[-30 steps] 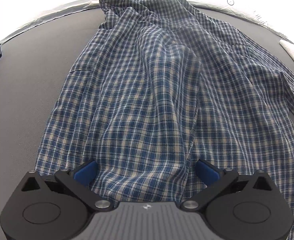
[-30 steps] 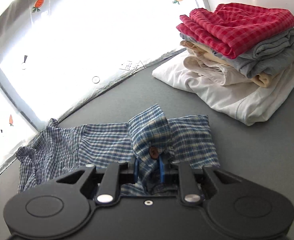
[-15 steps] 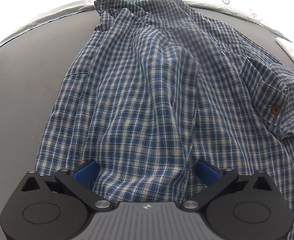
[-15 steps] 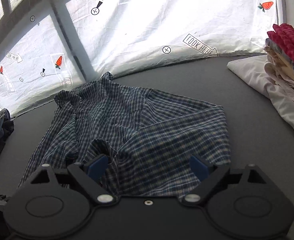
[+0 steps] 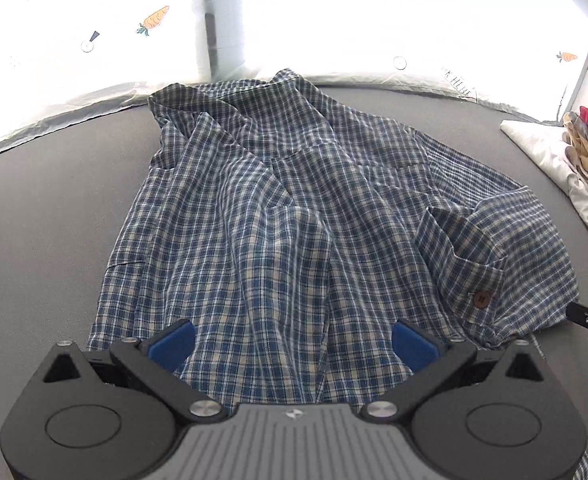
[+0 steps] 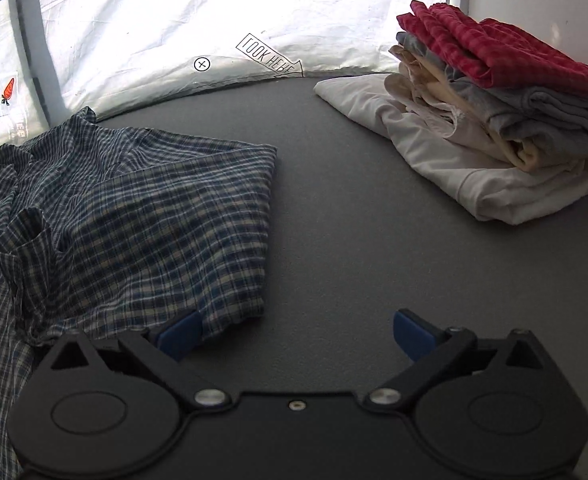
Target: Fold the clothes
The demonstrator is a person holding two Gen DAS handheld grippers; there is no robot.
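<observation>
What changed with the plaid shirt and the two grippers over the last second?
The right gripper let go of the buttoned cuff it had been pinching; its jaws are opening, with nothing between them, and the sleeve now lies folded across the plaid shirt. The left gripper stayed open over the hem. The folded stack stayed put on the grey table.
</observation>
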